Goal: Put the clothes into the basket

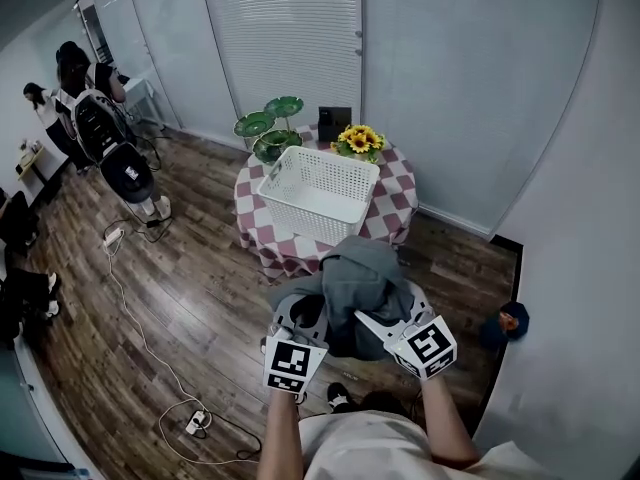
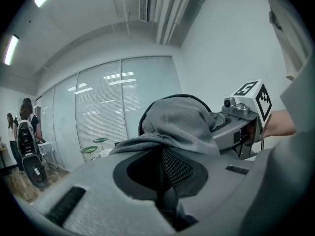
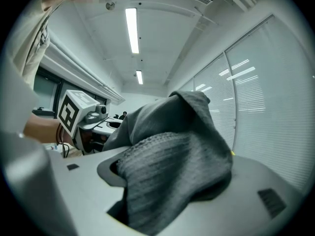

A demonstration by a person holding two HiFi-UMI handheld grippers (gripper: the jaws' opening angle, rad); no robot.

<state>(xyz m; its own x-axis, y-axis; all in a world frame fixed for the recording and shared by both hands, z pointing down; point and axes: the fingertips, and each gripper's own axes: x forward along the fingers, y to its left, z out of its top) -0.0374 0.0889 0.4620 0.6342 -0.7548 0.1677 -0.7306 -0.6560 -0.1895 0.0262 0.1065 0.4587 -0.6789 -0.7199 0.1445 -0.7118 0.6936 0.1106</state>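
I hold a grey hooded garment [image 1: 362, 280] bunched up in the air between both grippers, just short of the table. My left gripper [image 1: 304, 313] is shut on its left side, where dark fabric is pinched between the jaws [image 2: 165, 168]. On the right side my right gripper [image 1: 386, 320] is shut on a ribbed fold [image 3: 162, 166]. The white plastic basket [image 1: 320, 193] stands tilted on a round table with a red-and-white checked cloth [image 1: 398, 203], beyond the garment. Each gripper view shows the other gripper's marker cube [image 2: 252, 100] [image 3: 74, 109].
Behind the basket stand sunflowers [image 1: 358, 140], a green tiered dish stand [image 1: 268, 125] and a dark frame [image 1: 334, 122]. People and office chairs [image 1: 100, 133] fill the far left. A cable and power strip [image 1: 196, 423] lie on the wood floor. A blue object [image 1: 512, 318] sits by the right wall.
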